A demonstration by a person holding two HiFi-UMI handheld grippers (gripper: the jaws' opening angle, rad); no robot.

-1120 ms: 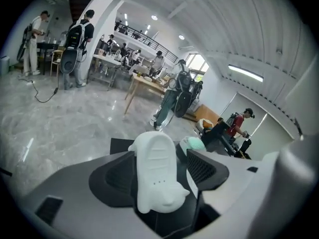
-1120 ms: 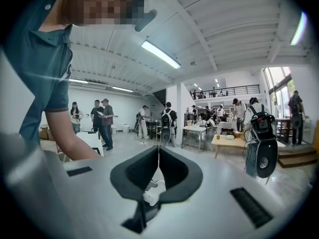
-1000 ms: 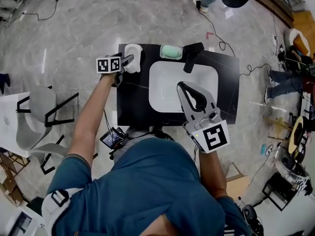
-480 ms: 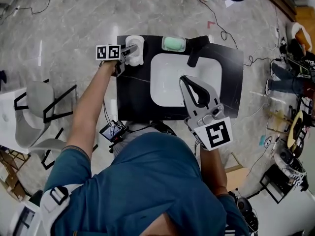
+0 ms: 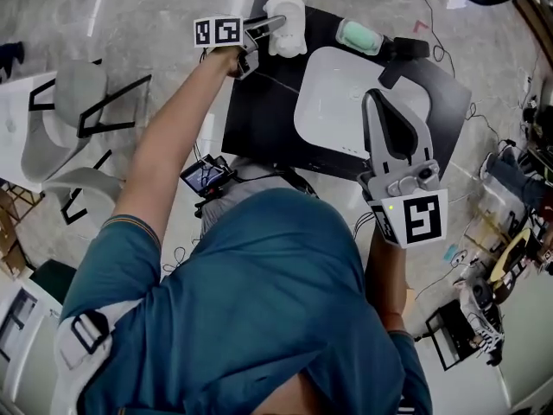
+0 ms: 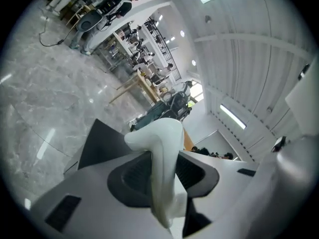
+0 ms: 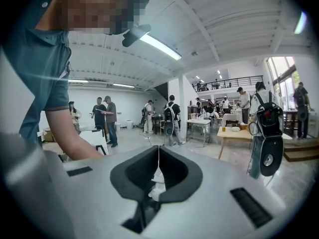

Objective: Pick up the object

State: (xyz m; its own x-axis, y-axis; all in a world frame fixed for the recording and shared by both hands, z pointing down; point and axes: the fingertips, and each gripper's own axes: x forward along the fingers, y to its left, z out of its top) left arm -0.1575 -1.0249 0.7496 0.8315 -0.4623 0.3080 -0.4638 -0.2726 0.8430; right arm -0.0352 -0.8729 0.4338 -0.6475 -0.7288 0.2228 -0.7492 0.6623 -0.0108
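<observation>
The object is a white curved plastic holder [image 5: 288, 24] at the back left corner of the black counter [image 5: 259, 119]. My left gripper [image 5: 270, 24] reaches it from the left. In the left gripper view the white holder [image 6: 162, 143] fills the gap of the left gripper [image 6: 162, 176]; the jaws are closing and both pads press on it. My right gripper [image 5: 373, 96] hovers over the white basin [image 5: 346, 111], shut and empty. The right gripper [image 7: 158, 156] shows its jaws meeting with nothing between them.
A green soap bar in a dish [image 5: 359, 35] and a black faucet [image 5: 397, 54] stand behind the basin. A grey chair [image 5: 78, 128] is left of the counter. Cables and equipment lie on the floor at right [image 5: 484, 292].
The left jaws have closed in on the white holder. The head view has swung, so the counter now sits tilted and higher in the picture. The right gripper stays over the basin.
</observation>
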